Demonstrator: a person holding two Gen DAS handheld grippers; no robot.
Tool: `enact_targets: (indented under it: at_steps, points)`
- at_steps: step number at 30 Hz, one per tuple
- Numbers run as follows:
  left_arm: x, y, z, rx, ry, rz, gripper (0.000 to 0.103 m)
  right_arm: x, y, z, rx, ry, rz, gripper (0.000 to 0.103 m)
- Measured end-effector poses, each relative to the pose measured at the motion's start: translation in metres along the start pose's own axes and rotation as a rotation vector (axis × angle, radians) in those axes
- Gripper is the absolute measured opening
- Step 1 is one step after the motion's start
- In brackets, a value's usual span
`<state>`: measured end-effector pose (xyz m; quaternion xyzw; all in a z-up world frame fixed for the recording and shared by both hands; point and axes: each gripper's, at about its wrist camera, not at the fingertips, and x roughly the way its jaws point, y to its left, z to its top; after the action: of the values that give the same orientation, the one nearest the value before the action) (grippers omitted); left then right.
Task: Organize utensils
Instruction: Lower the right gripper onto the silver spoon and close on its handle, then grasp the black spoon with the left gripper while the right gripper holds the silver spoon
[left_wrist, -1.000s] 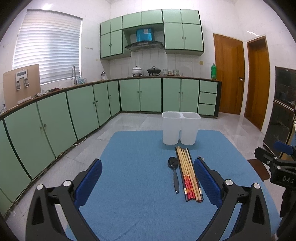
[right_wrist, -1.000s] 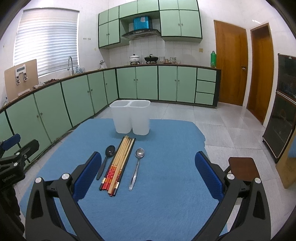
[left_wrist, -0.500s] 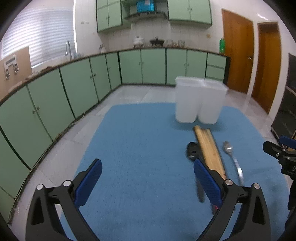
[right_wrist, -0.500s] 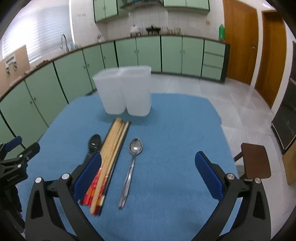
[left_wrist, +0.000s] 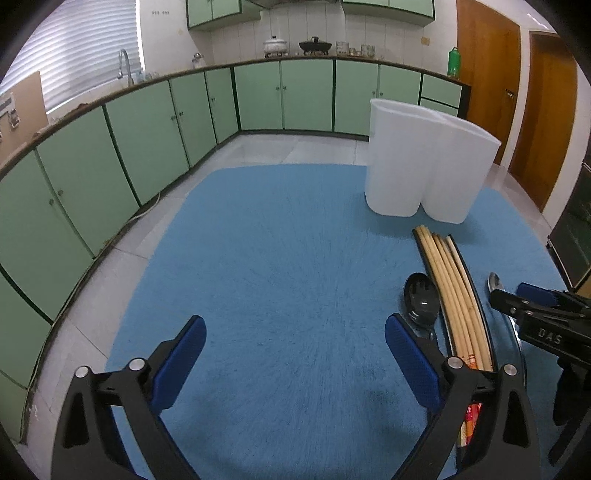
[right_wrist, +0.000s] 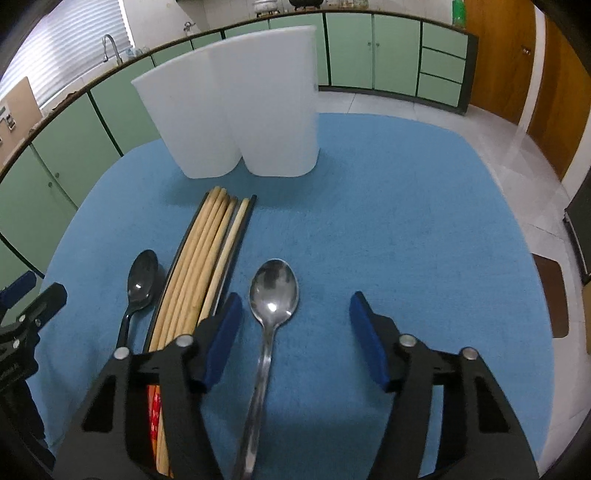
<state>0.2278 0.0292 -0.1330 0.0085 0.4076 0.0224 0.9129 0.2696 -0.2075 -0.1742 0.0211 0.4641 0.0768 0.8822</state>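
A blue mat carries two joined white bins, one bundle of chopsticks and two spoons. Only the right wrist view shows the silver spoon whole, lying between the wide-open, empty right gripper fingers. The left gripper, also open and empty, half hides the black spoon beside its right finger.

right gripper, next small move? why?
Probably lower the right gripper and close on the silver spoon: its handle already runs between the open jaws, nothing is held, and the white holder stands just beyond.
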Motion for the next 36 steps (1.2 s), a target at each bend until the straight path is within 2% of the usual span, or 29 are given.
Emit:
enact_targets:
  at_steps: [1, 2, 4, 10, 15, 21, 26, 31, 36]
  points:
    - [0.002, -0.001, 0.001, 0.0, 0.004, -0.005, 0.094, 0.001, 0.003, 0.001, -0.018, -0.008, -0.012, 0.05]
    - [0.003, -0.004, 0.001, 0.001, 0.007, -0.012, 0.094, 0.003, 0.005, 0.002, -0.029, -0.01, -0.012, 0.047]
    - [0.005, -0.011, 0.002, 0.008, 0.015, -0.034, 0.094, 0.004, 0.006, 0.002, -0.036, -0.019, -0.007, 0.028]
    - [0.016, -0.044, 0.01, 0.057, 0.035, -0.113, 0.094, 0.001, 0.0, -0.001, -0.036, -0.032, 0.002, 0.028]
    - [0.032, -0.061, 0.013, 0.098, 0.069, -0.102, 0.094, -0.004, -0.01, -0.003, -0.019, -0.031, 0.005, 0.028]
    - [0.043, -0.059, 0.0, 0.122, 0.126, -0.083, 0.094, -0.003, -0.006, 0.006, -0.011, -0.029, 0.012, 0.028]
    - [0.049, -0.06, 0.004, 0.119, 0.132, -0.086, 0.096, -0.003, -0.005, 0.002, -0.014, -0.032, 0.007, 0.028]
    - [0.05, -0.047, 0.007, 0.125, 0.113, -0.033, 0.098, -0.003, -0.003, -0.001, -0.033, -0.032, -0.028, 0.028]
    - [0.052, -0.042, 0.015, 0.094, 0.123, -0.081, 0.097, -0.001, -0.003, 0.003, -0.041, -0.025, -0.041, 0.029]
